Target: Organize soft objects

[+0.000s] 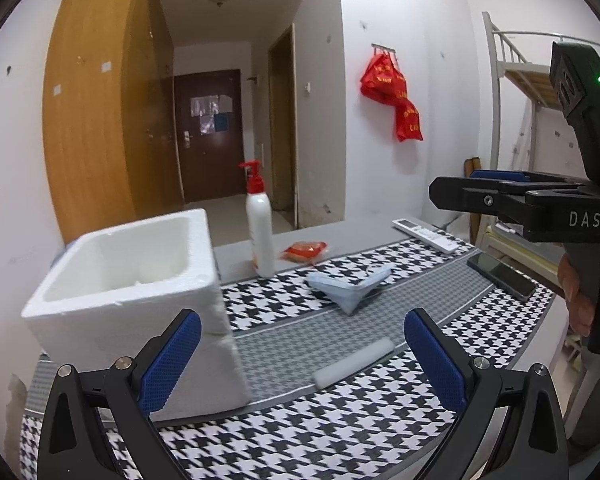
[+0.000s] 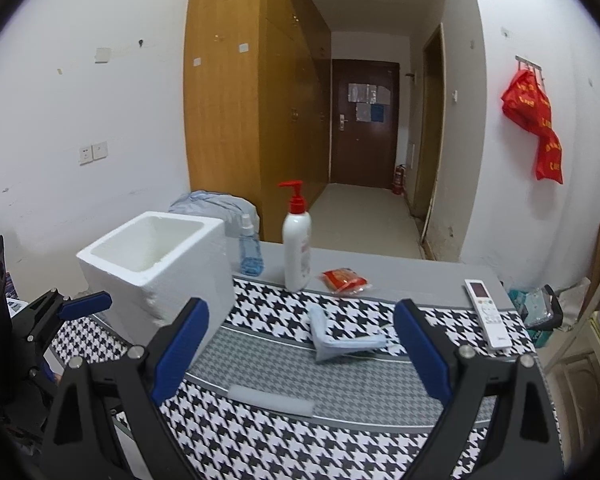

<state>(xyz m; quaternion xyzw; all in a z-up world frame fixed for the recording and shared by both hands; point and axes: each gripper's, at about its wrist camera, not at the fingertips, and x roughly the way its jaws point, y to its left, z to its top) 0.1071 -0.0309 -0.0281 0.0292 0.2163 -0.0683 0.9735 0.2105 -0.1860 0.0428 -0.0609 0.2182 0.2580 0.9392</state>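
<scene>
A white foam box [image 1: 140, 304] [image 2: 160, 268] stands open at the table's left. A folded light-blue cloth [image 1: 350, 286] [image 2: 340, 336] lies on the houndstooth mat [image 1: 340, 420] [image 2: 340, 432]. A white foam strip [image 1: 354, 362] [image 2: 272, 400] lies nearer on the mat. A red packet [image 1: 304, 251] [image 2: 344, 280] sits behind. My left gripper [image 1: 302, 360] is open and empty above the mat, beside the box. My right gripper [image 2: 302, 354] is open and empty above the strip and cloth; it also shows in the left wrist view [image 1: 500, 188].
A white pump bottle [image 1: 260, 232] [image 2: 297, 248] stands behind the mat. A blue spray bottle [image 2: 250, 252] stands next to the box. A white remote [image 1: 426, 234] [image 2: 488, 316] and a black phone [image 1: 502, 276] lie at the right. The table edge is close at right.
</scene>
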